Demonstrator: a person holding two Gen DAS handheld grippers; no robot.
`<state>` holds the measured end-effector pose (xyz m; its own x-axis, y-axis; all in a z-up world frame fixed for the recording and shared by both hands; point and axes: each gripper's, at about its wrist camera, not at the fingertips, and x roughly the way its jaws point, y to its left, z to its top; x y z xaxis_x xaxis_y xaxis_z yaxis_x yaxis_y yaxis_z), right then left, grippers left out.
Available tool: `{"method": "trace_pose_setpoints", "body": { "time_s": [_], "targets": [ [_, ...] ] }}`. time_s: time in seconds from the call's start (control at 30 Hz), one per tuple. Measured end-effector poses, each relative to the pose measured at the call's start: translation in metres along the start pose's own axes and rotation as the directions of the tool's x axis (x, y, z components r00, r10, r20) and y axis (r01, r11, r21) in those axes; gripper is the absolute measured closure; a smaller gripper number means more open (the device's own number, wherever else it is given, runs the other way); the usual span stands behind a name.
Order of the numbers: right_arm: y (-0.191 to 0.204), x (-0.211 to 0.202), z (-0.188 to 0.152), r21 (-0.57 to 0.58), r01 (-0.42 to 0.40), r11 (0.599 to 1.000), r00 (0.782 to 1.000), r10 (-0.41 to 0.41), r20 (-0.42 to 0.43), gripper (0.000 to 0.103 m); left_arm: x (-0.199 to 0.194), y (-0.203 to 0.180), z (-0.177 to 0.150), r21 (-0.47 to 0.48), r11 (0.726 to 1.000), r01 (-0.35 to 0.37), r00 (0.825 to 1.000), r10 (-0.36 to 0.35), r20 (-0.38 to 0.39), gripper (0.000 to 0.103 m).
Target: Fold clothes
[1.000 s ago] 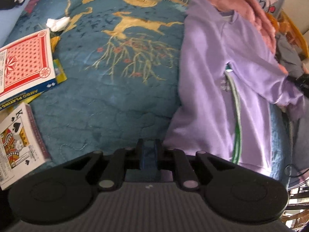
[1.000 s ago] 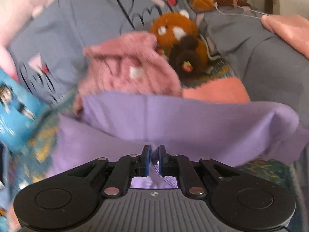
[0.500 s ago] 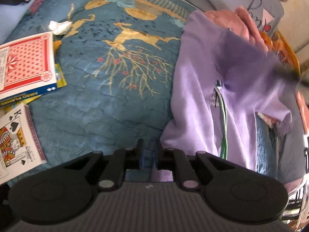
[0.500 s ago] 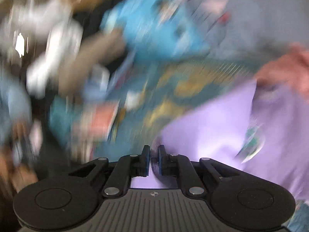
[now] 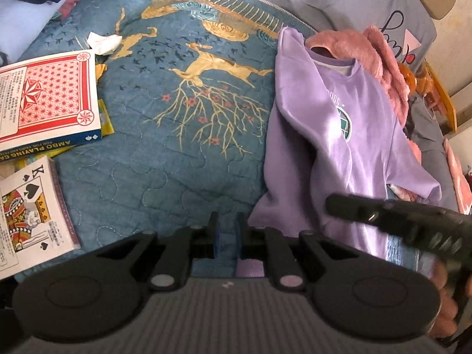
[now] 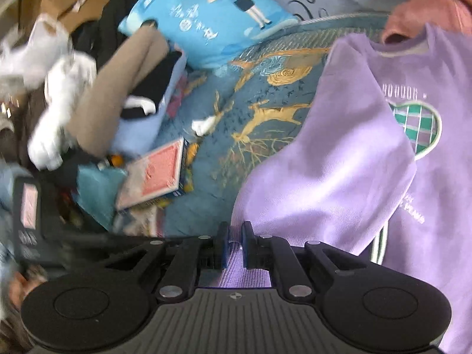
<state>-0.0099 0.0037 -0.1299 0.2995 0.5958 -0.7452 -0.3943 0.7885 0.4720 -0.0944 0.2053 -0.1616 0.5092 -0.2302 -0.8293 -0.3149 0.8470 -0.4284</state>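
A lilac sweatshirt (image 5: 354,135) with a green heart emblem lies on the right side of the blue quilt (image 5: 177,162), collar at the far end. My left gripper (image 5: 225,230) is shut at its near hem corner, with lilac cloth showing under the fingers. My right gripper (image 6: 234,247) is shut on the ribbed cuff of a sleeve (image 6: 339,162), which runs down across the sweatshirt (image 6: 436,206) from the shoulder. In the left wrist view the right gripper (image 5: 332,205) hovers low over the sweatshirt's near right part, a hand behind it.
Two playing-card boxes (image 5: 47,100) (image 5: 32,209) and a crumpled white tissue (image 5: 103,41) lie on the quilt's left. A pink fluffy garment (image 5: 368,47) sits past the collar. A blue cartoon pillow (image 6: 212,14) and a heap of clothes (image 6: 118,88) lie at the far left.
My right gripper swung fast from the pink garment side across to the left, carrying the sleeve over the sweatshirt front, and came into the left wrist view. My left gripper barely moved.
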Motion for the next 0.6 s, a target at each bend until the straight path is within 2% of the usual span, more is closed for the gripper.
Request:
{"method": "trace_pose_setpoints", "body": {
  "time_s": [0.13, 0.2, 0.27, 0.3, 0.37, 0.43, 0.5, 0.6],
  "targets": [
    [-0.002, 0.036, -0.007, -0.023, 0.048, 0.999, 0.988, -0.051, -0.147, 0.089, 0.003, 0.0, -0.001, -0.005, 1.0, -0.011, 1.0, 0.011, -0.016, 0.093],
    [-0.004, 0.033, 0.0, 0.006, 0.008, 1.0, 0.99, -0.008, -0.138, 0.087, 0.005, 0.0, -0.002, -0.003, 1.0, -0.02, 1.0, 0.02, -0.022, 0.093],
    [-0.011, 0.019, 0.012, 0.063, -0.063, 0.996, 0.994, 0.068, -0.081, 0.084, 0.006, 0.0, -0.003, -0.002, 1.0, -0.028, 0.999, 0.028, -0.028, 0.093],
    [-0.014, 0.011, 0.02, 0.069, -0.068, 0.995, 0.996, 0.071, -0.044, 0.08, 0.007, 0.0, -0.003, -0.003, 1.0, -0.03, 0.999, 0.03, -0.03, 0.093],
    [-0.017, -0.005, 0.038, 0.034, 0.0, 0.999, 0.999, -0.001, 0.032, 0.064, 0.009, -0.001, -0.002, -0.002, 1.0, -0.025, 0.999, 0.024, -0.034, 0.093],
    [-0.021, -0.017, 0.056, -0.003, 0.091, 0.996, 0.991, -0.09, 0.103, 0.063, 0.011, -0.005, -0.002, 0.008, 1.0, -0.021, 0.999, 0.022, -0.04, 0.093],
    [-0.028, -0.019, 0.075, -0.049, 0.242, 0.969, 0.961, -0.232, 0.15, 0.063, 0.014, -0.01, -0.004, 0.028, 0.999, -0.025, 0.999, 0.027, -0.046, 0.093],
    [-0.047, -0.006, 0.105, -0.081, 0.382, 0.921, 0.915, -0.364, 0.174, 0.063, 0.018, -0.017, -0.004, 0.062, 0.997, -0.039, 0.998, 0.042, -0.049, 0.093]
  ]
}}
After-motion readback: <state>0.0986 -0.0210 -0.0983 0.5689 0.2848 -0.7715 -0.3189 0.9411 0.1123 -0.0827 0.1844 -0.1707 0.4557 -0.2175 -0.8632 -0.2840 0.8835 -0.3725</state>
